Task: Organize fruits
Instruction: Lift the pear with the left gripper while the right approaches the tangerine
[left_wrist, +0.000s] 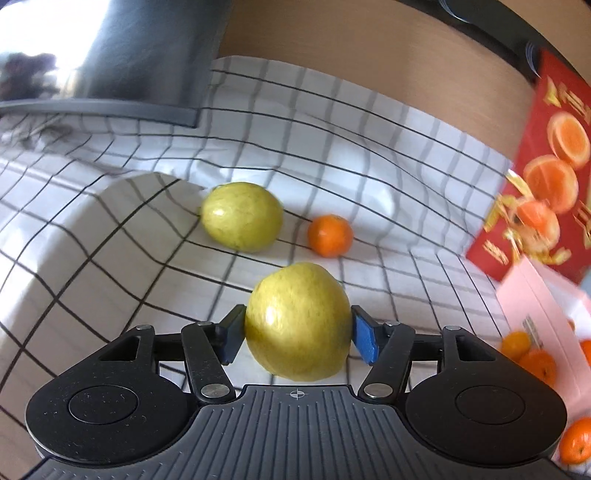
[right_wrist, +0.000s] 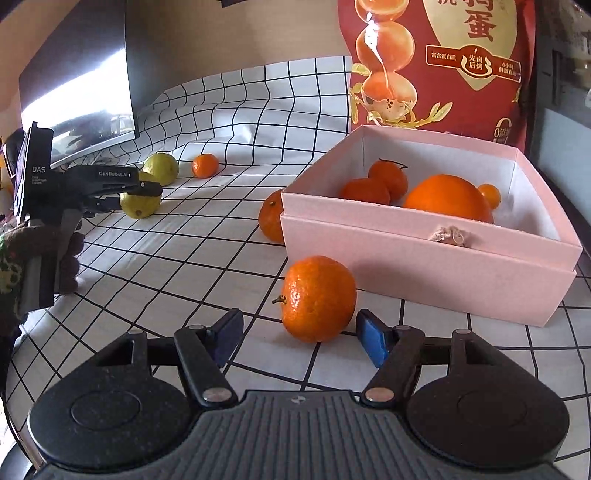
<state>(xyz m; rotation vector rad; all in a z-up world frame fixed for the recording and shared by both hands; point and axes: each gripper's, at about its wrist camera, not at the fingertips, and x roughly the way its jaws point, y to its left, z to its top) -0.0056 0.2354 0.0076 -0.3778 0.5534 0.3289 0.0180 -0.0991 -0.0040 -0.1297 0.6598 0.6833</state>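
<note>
A: Left gripper (left_wrist: 297, 334), what's the state?

B: Jaws spread wide. A yellow-green fruit (left_wrist: 297, 321), lemon or guava, can't tell which, sits between the blue pads (left_wrist: 364, 339). Left pad looks touching or nearly so, right pad has a sliver of gap. Fruit rests on the checked cloth (left_wrist: 110, 240), not gripped.

A: Right gripper (right_wrist: 299, 338)?

B: Jaws apart, nothing between them. A mandarin (right_wrist: 317, 297) lies just beyond the fingertips, on the cloth, just in front of the pink box (right_wrist: 424, 258).

A: Other fruit?

B: Second yellow-green fruit (left_wrist: 242, 216) and a small mandarin (left_wrist: 330, 235) farther back. Another mandarin (right_wrist: 271, 219) against the box's left corner. Inside the box: a big orange (right_wrist: 447, 197) and a few mandarins (right_wrist: 376, 182). Red snack bag (right_wrist: 443, 66) stands behind.

A: How will the mandarin handle?

B: Judging by looks: light, round, soft loose peel, rolls easily on the wrinkly cloth. Take it across the widest middle, pads on opposite sides, stem (right_wrist: 279, 299) left clear, gentle squeeze so it doesn't bruise.

A: Yellow-green one?

B: Probably firmer, heavier, smooth glossy skin, could slip.
</note>
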